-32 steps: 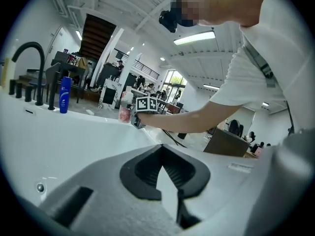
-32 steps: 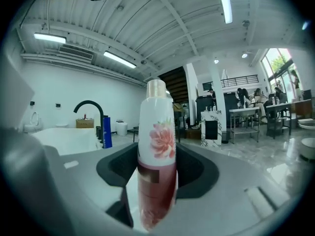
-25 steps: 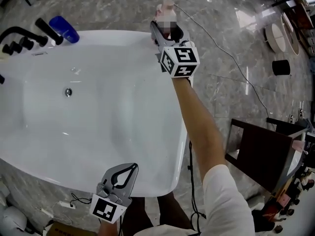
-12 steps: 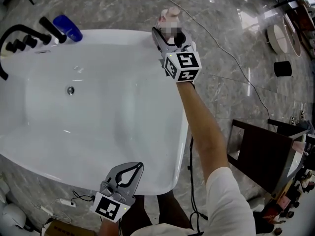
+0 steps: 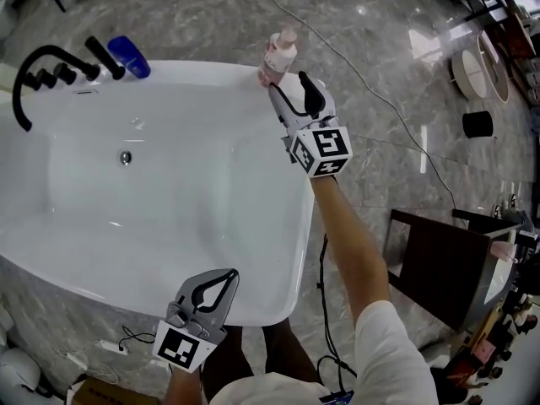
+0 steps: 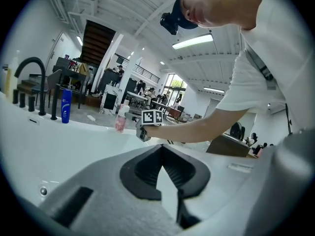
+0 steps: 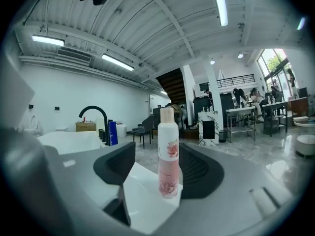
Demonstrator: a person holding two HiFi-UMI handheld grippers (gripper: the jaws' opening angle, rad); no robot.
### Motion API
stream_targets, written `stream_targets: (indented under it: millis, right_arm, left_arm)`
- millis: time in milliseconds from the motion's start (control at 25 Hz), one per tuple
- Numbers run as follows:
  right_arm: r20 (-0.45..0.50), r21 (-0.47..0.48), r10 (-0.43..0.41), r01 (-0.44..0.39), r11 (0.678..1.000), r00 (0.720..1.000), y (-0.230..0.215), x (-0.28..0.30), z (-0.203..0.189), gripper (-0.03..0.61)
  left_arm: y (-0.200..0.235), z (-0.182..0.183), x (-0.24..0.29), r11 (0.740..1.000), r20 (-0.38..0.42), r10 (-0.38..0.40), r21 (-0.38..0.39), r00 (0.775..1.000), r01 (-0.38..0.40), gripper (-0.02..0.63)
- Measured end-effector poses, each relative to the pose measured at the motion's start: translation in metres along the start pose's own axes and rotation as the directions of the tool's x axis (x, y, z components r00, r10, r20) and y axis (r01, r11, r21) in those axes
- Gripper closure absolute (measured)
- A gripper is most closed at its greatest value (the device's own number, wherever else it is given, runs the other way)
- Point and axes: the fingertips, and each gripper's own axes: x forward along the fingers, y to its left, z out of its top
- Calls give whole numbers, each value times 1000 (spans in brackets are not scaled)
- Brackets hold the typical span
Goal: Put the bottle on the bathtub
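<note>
1. The bottle (image 5: 278,53) is stood upright on the far rim of the bathtub (image 5: 194,67).
2. The right gripper (image 5: 289,84) has just been opened wide, the bottle untouched at its tips.
3. The left gripper (image 5: 229,274) is seen closed, empty.

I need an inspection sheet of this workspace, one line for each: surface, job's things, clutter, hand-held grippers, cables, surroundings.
Surface: white bathtub, bare inside except for the drain.
Job's things: pink-and-white bottle stands upright on the far rim.
Clutter: blue bottle beside the black faucet at the far left corner.
Grippers: right hand-held gripper open, jaws have just been opening, pads clear of the pink-and-white bottle, which stands free at their tips; left hand-held gripper shut, empty, over the near rim.
Cables: thin cable across the floor beyond the tub; black cable beside the tub's right side.
Surroundings: grey marble floor; dark furniture piece at the right.
</note>
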Motion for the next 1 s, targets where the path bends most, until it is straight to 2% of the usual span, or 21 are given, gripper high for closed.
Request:
stream_targets:
  millis: [200, 440, 640, 720, 840, 1000]
  right_arm:
    - [-13, 3, 35, -35, 999, 999, 22, -49, 35, 290]
    - [-9, 38, 21, -21, 999, 1000, 37, -94, 87, 302]
    - [-10, 100, 8, -7, 995, 1000, 59, -138, 129, 370]
    - [5, 142, 3, -3, 990, 1000, 66, -156, 151, 391]
    - [29, 152, 3, -8, 988, 1000, 73, -176, 183, 397]
    - [-10, 155, 36, -34, 987, 999, 100, -217, 208, 397]
  left_arm:
    - [-18, 46, -18, 999, 55, 11, 35, 998, -13, 612]
    - [-39, 97, -42, 997, 98, 17, 77, 995, -24, 612]
    - [-56, 123, -65, 991, 86, 20, 127, 996, -31, 612]
    - [-64, 139, -70, 990, 108, 10, 139, 994, -25, 612]
    - [-70, 162, -70, 984, 139, -23, 177, 990, -2, 612]
    - [-90, 178, -82, 979, 134, -56, 201, 989, 29, 612]
